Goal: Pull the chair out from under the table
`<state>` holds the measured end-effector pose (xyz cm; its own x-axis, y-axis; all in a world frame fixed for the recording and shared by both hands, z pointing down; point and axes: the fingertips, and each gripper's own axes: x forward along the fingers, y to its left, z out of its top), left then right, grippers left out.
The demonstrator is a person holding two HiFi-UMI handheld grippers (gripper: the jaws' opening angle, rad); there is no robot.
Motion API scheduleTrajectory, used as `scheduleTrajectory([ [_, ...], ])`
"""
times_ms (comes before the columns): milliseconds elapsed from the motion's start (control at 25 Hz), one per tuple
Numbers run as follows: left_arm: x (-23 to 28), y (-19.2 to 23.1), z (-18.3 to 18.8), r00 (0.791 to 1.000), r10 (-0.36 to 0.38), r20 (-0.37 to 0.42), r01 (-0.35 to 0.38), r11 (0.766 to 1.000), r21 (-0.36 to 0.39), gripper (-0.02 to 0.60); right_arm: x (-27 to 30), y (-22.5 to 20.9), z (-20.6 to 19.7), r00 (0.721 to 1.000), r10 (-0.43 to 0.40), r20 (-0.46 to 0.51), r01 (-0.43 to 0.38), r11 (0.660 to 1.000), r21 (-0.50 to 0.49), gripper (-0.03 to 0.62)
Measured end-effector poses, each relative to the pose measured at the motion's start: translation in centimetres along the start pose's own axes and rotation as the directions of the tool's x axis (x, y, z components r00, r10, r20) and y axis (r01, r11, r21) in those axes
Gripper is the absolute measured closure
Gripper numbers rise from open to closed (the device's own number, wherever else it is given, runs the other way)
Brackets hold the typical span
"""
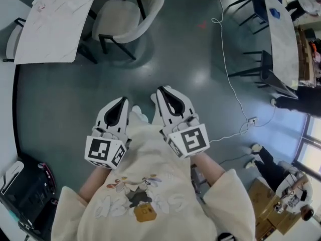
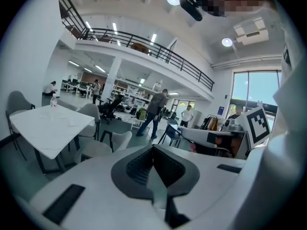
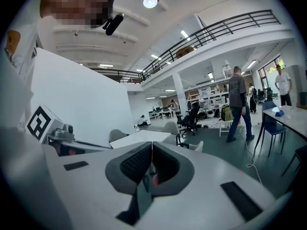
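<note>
Left gripper (image 1: 121, 102) and right gripper (image 1: 163, 91): I read both as clenched, jaws pressed together on nothing, side by side above grey floor. Pale chair (image 1: 131, 15) stands against the white table (image 1: 50, 29), well apart from both grippers.

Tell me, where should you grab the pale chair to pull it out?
Probably the curved backrest of the chair, at its top edge, coming from the open floor: that rim faces away from the table, with the seat toward it.
</note>
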<state>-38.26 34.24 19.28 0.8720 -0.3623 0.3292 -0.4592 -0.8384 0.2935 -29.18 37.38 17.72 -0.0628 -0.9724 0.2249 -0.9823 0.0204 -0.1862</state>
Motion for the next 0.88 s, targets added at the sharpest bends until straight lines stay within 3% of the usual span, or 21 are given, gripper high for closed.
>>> scheduleTrajectory([
  [200, 6.7, 1.2, 2.0, 1.000, -0.006, -0.015, 0.006, 1.000, 0.012, 0.572, 3.9, -5.7, 0.0, 0.999, 0.031, -0.036, -0.030, 0.999, 0.012, 0.585],
  [480, 21.0, 4.2, 6.1, 0.991, 0.120, -0.054, -0.118, 0.993, 0.028, 0.572, 13.0, -18.3, 2.6, 0.985, 0.166, -0.052, -0.165, 0.986, 0.018, 0.585],
  [720, 32.5, 4.4, 11.7, 0.979, 0.191, -0.066, -0.185, 0.979, 0.081, 0.572, 18.3, -26.4, 5.5, 0.928, 0.354, -0.118, -0.360, 0.932, -0.038, 0.585],
  [880, 37.0, 4.7, 13.4, 0.974, 0.215, -0.068, -0.209, 0.974, 0.083, 0.572, 21.0, -30.2, 6.6, 0.898, 0.412, -0.154, -0.427, 0.900, -0.081, 0.585],
])
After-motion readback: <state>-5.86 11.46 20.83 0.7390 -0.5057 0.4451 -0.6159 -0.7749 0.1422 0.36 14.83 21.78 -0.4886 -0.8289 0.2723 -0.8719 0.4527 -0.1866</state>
